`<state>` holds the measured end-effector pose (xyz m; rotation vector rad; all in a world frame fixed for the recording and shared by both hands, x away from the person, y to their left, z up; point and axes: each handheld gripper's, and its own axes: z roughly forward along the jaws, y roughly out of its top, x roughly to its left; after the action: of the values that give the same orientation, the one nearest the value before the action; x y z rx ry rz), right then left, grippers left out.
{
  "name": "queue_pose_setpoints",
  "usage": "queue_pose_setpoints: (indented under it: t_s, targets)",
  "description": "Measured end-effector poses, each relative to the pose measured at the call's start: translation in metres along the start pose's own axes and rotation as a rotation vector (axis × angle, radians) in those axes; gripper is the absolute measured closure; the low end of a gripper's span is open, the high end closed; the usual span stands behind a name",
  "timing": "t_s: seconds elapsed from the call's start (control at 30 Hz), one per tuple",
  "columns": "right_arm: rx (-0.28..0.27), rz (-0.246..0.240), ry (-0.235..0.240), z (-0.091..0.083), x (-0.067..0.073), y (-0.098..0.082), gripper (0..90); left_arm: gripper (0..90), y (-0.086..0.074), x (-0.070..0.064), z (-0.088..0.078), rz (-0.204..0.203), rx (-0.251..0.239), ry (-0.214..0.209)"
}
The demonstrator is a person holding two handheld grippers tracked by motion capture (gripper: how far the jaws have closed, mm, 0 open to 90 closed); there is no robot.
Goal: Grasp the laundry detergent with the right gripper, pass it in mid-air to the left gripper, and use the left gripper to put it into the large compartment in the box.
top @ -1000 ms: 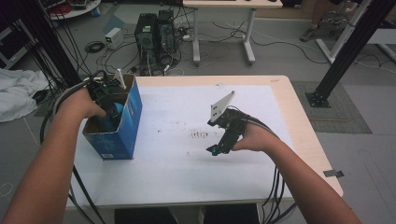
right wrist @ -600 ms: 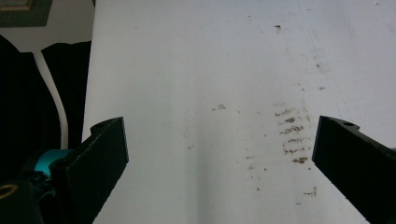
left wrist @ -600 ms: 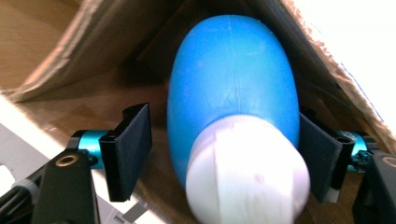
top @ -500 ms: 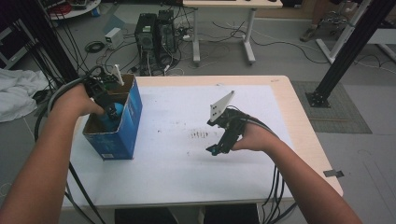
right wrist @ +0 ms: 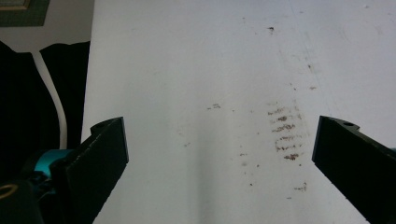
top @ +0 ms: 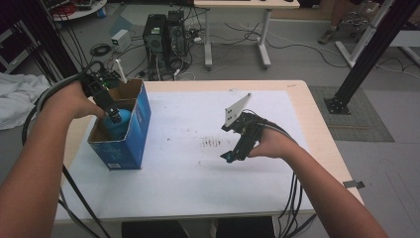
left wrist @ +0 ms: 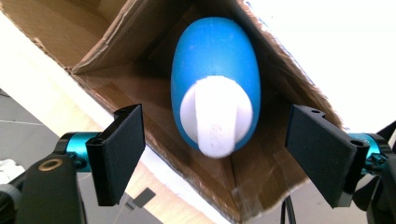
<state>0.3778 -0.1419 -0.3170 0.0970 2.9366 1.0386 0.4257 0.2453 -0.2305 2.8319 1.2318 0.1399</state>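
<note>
Lying inside the cardboard box (left wrist: 116,51), a blue object (left wrist: 215,65); both tongs open.

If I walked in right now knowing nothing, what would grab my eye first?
Probably the bright blue egg-shaped thing with a white end, lying inside the open blue cardboard box at the table's left edge. Just above it the left gripper has been opening its jaws, which stand clear of it on either side. Mid-table, the right gripper hangs open over brownish smudges on the white tabletop.
</note>
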Motion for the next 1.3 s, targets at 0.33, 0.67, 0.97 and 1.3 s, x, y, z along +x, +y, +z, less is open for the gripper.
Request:
queue_pose_setpoints:
  t_s: [0.33, 0.67, 0.97, 1.3]
  targets:
    - [0.014, -0.001, -0.003, -0.007, -0.001, 0.001, 2.8, 13.2, 0.003, -0.019, -0.017, 0.074, 0.015, 0.014]
    - [0.060, -0.001, -0.011, -0.021, -0.004, 0.006, 2.7, 8.8, 0.014, -0.049, -0.039, 0.172, -0.026, 0.002]
    - [0.152, 0.008, -0.004, -0.034, -0.009, 0.015, 2.8, 4.6, 0.032, -0.074, -0.051, 0.286, -0.018, 0.015]
    - [0.256, 0.023, 0.017, -0.036, -0.018, 0.021, 2.8, 1.7, 0.059, -0.107, -0.031, 0.413, 0.008, -0.028]
